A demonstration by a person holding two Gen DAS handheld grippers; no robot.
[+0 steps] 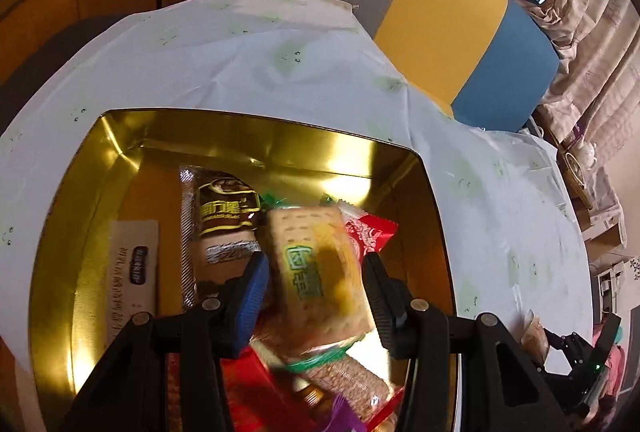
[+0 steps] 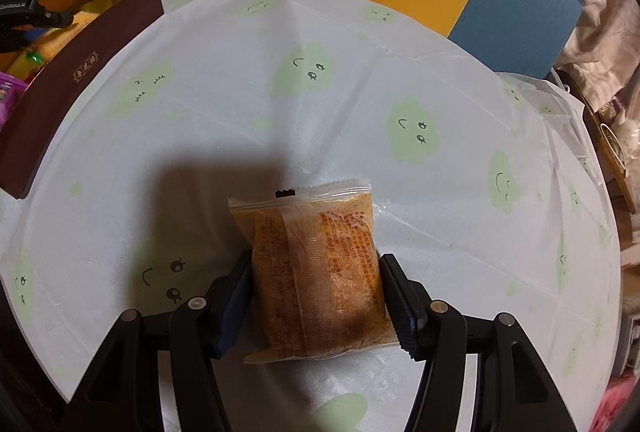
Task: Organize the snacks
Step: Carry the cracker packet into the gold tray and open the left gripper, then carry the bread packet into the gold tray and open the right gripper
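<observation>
A: How far along does the tidying look?

B: Well on, I'd judge. The gold tin [image 1: 120, 136] on the counter [image 1: 240, 64] already has several snacks in it: a brown chocolate wrapper [image 1: 224, 208], a pale sachet [image 1: 132, 264] by the left wall, a red packet [image 1: 372, 232], and more red and purple wrappers heaped at the near end.

A: And the left gripper [image 1: 316, 280]?

B: It hangs over the tin with a cracker pack [image 1: 316, 272] between its fingers. They stand about halfway apart, and the blue pad and the black pad both seem to press the pack's sides, so I take it as gripped. The picture is blurred there, so I can't tell whether the pack touches the pile below.

A: The right one?

B: The right gripper [image 2: 316, 296] points down at the cloth-covered counter, well apart from the tin, whose dark outer wall [image 2: 80, 72] shows at the far left. Its fingers are partly open around an orange crumb-coated snack packet [image 2: 316, 272], pressing on both sides. Whether it is lifted or lying on the cloth I can't say.

A: So what's left?

B: Letting the cracker pack go into the tin, then carrying the orange packet across. I see no other loose snacks on the cloth
</observation>
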